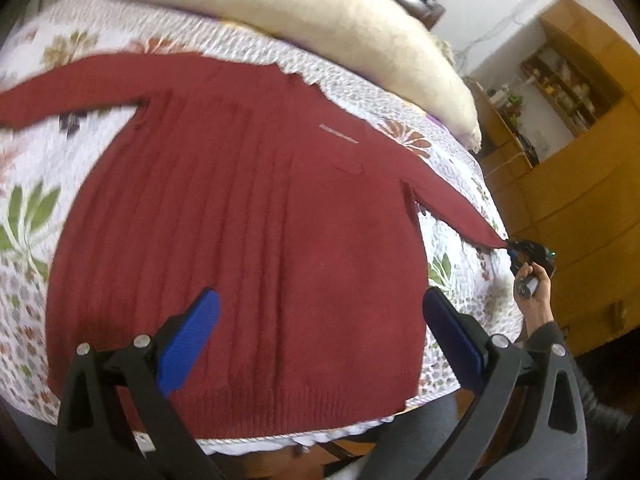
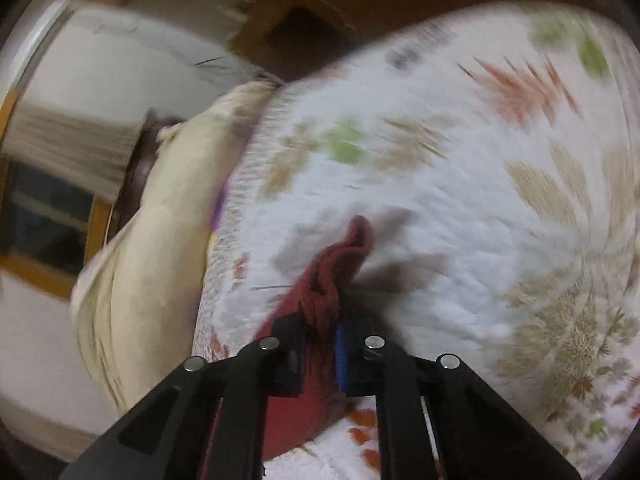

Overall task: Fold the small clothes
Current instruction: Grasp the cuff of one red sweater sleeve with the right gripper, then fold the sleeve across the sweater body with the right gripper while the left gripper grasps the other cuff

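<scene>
Floral quilt (image 1: pixel 48 184) — left gripper (image 1: pixel 320 328) wide apart; right gripper (image 2: pixel 320 356) pinches sweater (image 1: pixel 240 220) sleeve.

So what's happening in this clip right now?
A person is folding a dark red sweater spread flat on a floral quilt. The right gripper is shut on the end of one sleeve, out at the quilt's edge. The left gripper hovers open over the hem.

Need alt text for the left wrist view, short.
A dark red knit sweater lies spread flat on a floral quilt, the open left gripper hovering above its hem. At far right the right gripper pinches one sleeve's cuff; a cream pillow lies behind.
</scene>
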`<state>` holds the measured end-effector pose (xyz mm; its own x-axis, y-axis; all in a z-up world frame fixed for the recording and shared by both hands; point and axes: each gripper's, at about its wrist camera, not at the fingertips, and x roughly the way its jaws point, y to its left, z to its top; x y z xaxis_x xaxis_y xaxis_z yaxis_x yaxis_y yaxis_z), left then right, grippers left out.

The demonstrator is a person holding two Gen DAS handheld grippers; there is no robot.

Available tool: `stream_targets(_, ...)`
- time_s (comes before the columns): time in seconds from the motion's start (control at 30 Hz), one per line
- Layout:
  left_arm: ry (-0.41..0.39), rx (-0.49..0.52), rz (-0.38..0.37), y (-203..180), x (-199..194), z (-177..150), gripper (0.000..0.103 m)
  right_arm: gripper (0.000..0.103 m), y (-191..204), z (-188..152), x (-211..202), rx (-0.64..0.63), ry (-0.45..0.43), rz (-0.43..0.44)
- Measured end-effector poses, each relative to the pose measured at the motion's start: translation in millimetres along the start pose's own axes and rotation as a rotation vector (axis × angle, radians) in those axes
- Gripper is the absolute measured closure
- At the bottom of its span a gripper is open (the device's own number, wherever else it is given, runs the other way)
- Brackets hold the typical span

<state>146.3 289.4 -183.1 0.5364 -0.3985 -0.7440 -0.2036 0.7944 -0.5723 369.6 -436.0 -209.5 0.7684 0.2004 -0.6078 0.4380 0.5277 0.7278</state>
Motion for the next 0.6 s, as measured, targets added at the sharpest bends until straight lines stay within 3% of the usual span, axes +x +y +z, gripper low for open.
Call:
stream_targets(0.1, 0.039, -0.096, -0.102, 16, 1, 3, 0.003, 0.092, 57, -6, -18, -0.152, -0.039, -0.010)
stream_targets(0.2, 0.044, -0.082, -0.235, 14, -9, 5, 0.003, 0.092, 125, -27, -29, -0.337, -0.070, -0.033)
stream_targets(0.3, -0.002, -0.025, -0.236, 6, -21, 7, 0.003, 0.092, 187, -59, -29, -0.506, -0.079, -0.037)
stream_targets(0.43, -0.126, 0.042, -0.225, -8, -42, 6, 0.003, 0.092, 251, -115, -14, -0.672, -0.049, -0.026)
stream_targets(0.6, -0.197, 0.150, -0.159, -25, -50, 11, 0.003, 0.092, 291, -192, 26, -0.825, 0.037, -0.039)
